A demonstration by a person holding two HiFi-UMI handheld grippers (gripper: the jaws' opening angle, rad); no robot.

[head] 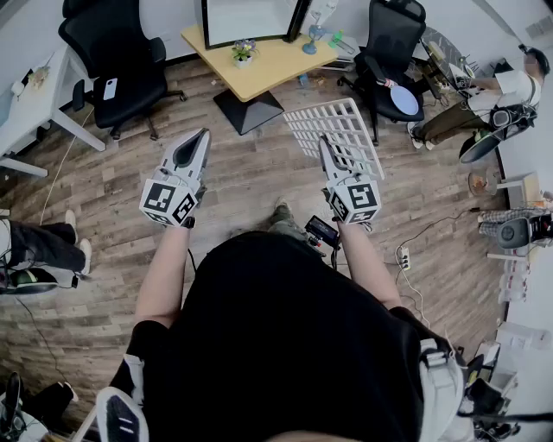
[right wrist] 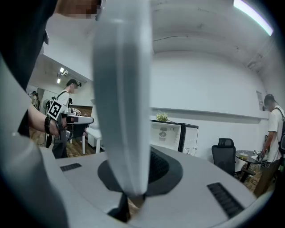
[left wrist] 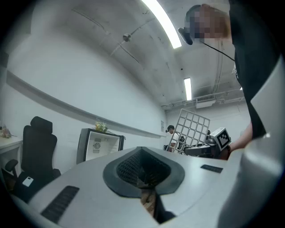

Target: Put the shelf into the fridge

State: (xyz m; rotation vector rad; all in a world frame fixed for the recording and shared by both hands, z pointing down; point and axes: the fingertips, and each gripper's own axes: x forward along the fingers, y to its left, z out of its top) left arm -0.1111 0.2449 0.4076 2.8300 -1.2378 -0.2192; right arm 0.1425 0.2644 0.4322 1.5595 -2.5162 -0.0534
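Right gripper point(right wrist: 133, 196) clamped on the wire shelf point(right wrist: 122, 89); left gripper point(left wrist: 144, 185) empty, jaws together.

The right jaws are pinched onto the near edge of the white grid shelf, which shows edge-on in the right gripper view as a broad white band rising from the jaws toward 12 o'clock. In the head view the shelf point(head: 341, 129) is held in the air above the wood floor point(head: 112, 198), its long axis running from the right gripper point(head: 327, 151) toward 12 o'clock, its far end pointing at the yellow desk point(head: 268, 65). The open fridge point(head: 251, 19), white inside, stands beyond that desk at 12 o'clock, well apart from the shelf. The left gripper point(head: 200, 142) hangs at 9 o'clock of the shelf, clear of it.
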